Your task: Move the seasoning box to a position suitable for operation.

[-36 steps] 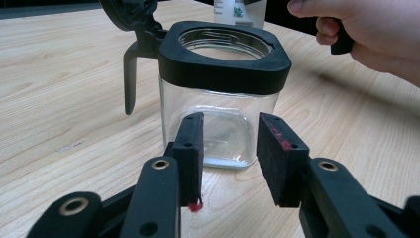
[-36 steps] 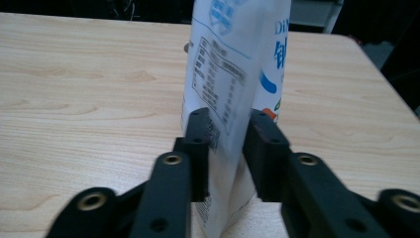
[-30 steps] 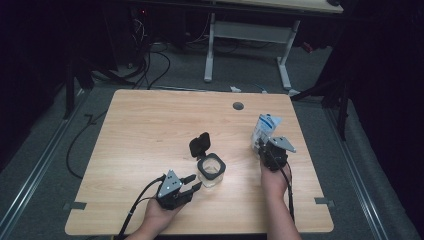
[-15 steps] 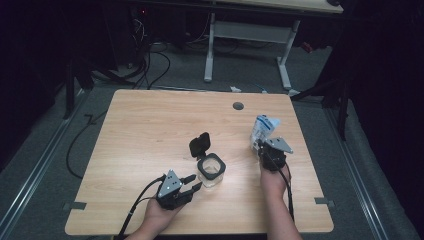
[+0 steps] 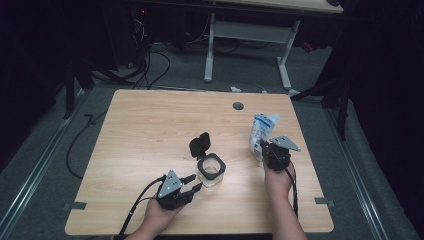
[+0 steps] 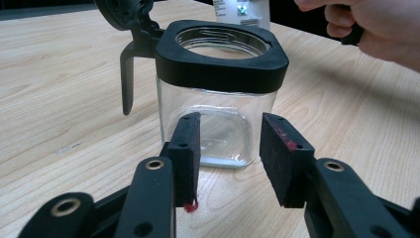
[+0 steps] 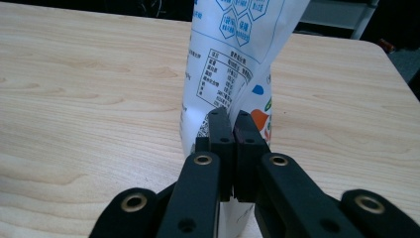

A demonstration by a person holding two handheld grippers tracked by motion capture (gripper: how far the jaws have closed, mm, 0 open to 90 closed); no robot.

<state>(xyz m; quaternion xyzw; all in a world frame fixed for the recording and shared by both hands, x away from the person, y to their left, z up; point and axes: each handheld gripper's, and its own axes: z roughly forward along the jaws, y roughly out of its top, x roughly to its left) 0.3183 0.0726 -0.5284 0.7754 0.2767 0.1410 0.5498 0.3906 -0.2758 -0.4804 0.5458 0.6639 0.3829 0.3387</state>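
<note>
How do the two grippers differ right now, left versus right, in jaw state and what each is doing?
The left gripper has its jaws apart and holds nothing; the right gripper is pinched shut on the printed pouch. The left one points at the open glass jar from just short of it, while the right one holds the pouch upright near the table's right side. Both are hand-held, low over the wooden table.

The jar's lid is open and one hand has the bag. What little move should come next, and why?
Probably close the open left gripper on the glass jar to steady it. Its jaws sit just short of the jar, apart. The right gripper is pinched on the white pouch, standing beside the jar, whose lid is flipped back.
</note>
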